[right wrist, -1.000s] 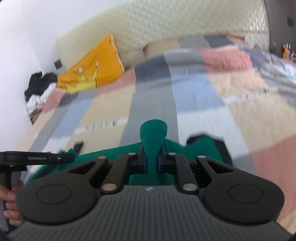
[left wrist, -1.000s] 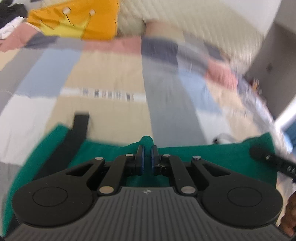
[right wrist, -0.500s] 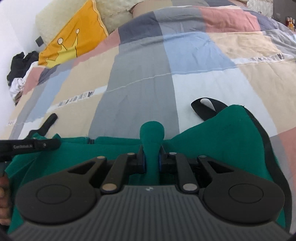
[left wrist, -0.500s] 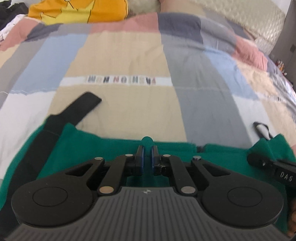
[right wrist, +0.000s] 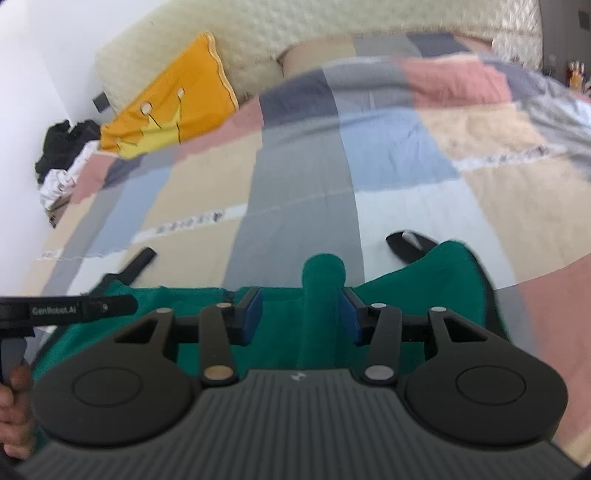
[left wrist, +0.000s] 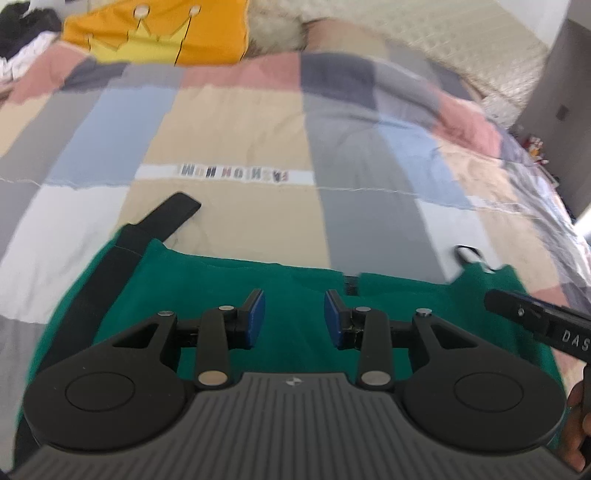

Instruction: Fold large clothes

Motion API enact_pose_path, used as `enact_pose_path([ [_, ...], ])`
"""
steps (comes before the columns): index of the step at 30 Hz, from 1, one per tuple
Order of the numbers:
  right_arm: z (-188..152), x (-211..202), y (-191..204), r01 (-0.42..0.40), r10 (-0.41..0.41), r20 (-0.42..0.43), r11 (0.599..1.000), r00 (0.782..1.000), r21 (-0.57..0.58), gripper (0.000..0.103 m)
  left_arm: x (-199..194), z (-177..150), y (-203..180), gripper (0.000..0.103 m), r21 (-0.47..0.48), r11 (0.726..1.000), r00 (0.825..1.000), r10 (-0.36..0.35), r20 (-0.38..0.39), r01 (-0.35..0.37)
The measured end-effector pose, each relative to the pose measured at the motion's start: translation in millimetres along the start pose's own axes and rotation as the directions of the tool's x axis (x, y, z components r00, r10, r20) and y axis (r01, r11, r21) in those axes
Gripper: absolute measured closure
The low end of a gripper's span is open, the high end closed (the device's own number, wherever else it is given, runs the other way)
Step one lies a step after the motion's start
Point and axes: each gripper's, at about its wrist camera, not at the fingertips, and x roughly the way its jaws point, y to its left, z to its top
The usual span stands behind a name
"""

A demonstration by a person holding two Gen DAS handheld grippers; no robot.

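Bed (left wrist: 236,206) under a patchwork quilt (right wrist: 306,192) of grey, blue, tan and pink blocks, filling both views. Quilted cream headboard (right wrist: 295,33) along the far end, with an orange pillow (left wrist: 159,29) bearing a yellow crown leaning on it. Dark and white heap of clothes (right wrist: 62,155) off the far left corner of the bed, too blurred to tell apart. Green garment (left wrist: 295,295) with black trim spread flat across the near edge of the quilt, directly beneath both claws; black strap (left wrist: 162,225) poking out onto the quilt at its left end, black loop (right wrist: 410,243) at its right end. Left claw (left wrist: 293,317) above the garment, jaws opening, blue pads apart with nothing pinched, only flat green cloth showing in the gap. Right claw (right wrist: 301,315) beside it, jaws opening too, a raised tuft of the green cloth standing in the gap, lying against the right pad and clear of the left one. Bit of a hand (right wrist: 13,410) visible at the lower left edge of the right view, on the other handle.
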Motion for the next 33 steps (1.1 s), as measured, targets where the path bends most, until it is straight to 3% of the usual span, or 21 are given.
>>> enact_pose_path([
  [11,-11.4,-116.0,22.5,-0.002,0.007,0.11,0.999,0.994,-0.046,0.055,-131.9,-46.1,-33.4,0.062,0.085,0.996,0.991,-0.029,0.127,0.018],
  [21,-52.5,-200.6,41.9,-0.012,0.033,0.201,0.994,0.979,-0.105,0.055,-228.7,-112.1,-48.4,0.062,0.159,0.987,0.969,-0.031,0.245,-0.009],
  [25,-75.1,-221.2,40.6,-0.009,0.037,0.241,0.993,0.97,-0.114,0.055,-249.4,-143.6,-51.5,0.062,0.181,0.983,0.959,-0.051,0.279,0.0],
  [33,-120.9,-236.4,28.7,-0.035,0.061,0.294,0.995,0.954,-0.094,0.055,-251.3,-199.9,-53.9,0.061,0.208,0.978,0.942,-0.082,0.326,0.013],
])
